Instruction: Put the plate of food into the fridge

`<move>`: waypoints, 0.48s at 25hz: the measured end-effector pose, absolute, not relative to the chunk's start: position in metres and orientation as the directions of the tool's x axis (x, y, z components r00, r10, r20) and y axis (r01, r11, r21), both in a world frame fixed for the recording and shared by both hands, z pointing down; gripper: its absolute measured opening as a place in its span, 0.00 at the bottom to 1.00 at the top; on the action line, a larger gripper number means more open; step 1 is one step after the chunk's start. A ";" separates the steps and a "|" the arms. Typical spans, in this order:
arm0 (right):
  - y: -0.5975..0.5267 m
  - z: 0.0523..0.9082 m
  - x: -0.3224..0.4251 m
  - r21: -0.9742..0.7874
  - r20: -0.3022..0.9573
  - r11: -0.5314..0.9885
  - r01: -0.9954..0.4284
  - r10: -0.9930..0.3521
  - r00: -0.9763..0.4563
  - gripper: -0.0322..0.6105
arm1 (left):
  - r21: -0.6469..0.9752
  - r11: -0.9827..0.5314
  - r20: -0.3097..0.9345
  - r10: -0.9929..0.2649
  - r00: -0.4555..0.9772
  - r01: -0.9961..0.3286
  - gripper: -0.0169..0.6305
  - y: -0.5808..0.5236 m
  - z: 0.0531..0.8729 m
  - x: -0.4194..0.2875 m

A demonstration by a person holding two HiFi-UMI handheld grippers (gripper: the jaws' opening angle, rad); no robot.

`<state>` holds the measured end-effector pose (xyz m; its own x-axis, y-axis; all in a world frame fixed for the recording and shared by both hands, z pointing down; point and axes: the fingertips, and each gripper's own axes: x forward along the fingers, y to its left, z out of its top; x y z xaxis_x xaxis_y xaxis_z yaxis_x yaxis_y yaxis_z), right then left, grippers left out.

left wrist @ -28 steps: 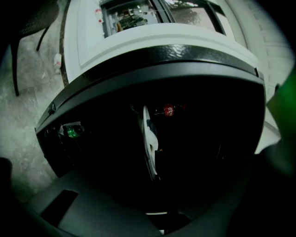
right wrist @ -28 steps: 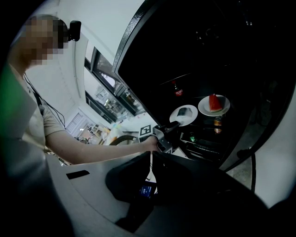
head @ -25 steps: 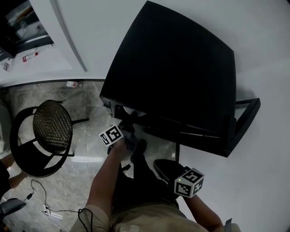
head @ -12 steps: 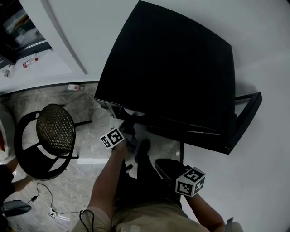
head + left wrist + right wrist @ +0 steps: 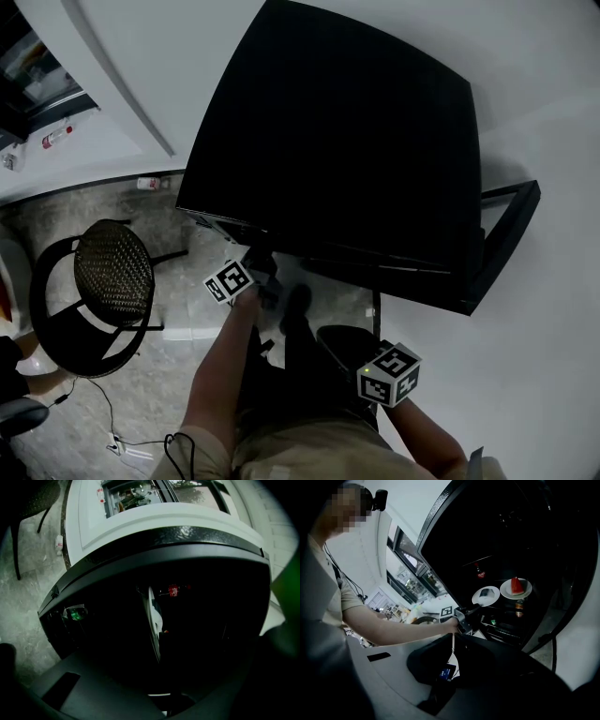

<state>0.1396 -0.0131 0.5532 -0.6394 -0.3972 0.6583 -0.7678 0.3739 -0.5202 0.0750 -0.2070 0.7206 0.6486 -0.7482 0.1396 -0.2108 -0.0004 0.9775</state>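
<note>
Sliding the plate of food flat into the fridge looks best. The left gripper pinches its rim, just beside the watermelon plate. Hold it level, then let go.

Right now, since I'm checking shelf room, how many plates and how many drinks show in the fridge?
Plates: 2 (melon plate, held plate)
Drinks: 3 (red-label bottle, can, green bottle)
Total: 5
</note>
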 end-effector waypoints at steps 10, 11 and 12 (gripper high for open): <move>-0.012 0.554 0.135 -0.490 0.673 0.409 -0.770 -0.384 -0.632 0.10 | 0.977 -0.006 0.138 -0.744 0.654 -0.214 0.16 -0.213 0.720 0.076; -0.011 0.555 0.135 -0.491 0.674 0.408 -0.770 -0.383 -0.632 0.10 | 0.977 -0.008 0.138 -0.743 0.655 -0.214 0.16 -0.213 0.721 0.076; -0.011 0.555 0.136 -0.491 0.674 0.407 -0.770 -0.382 -0.632 0.10 | 0.977 -0.010 0.137 -0.742 0.657 -0.215 0.16 -0.213 0.721 0.076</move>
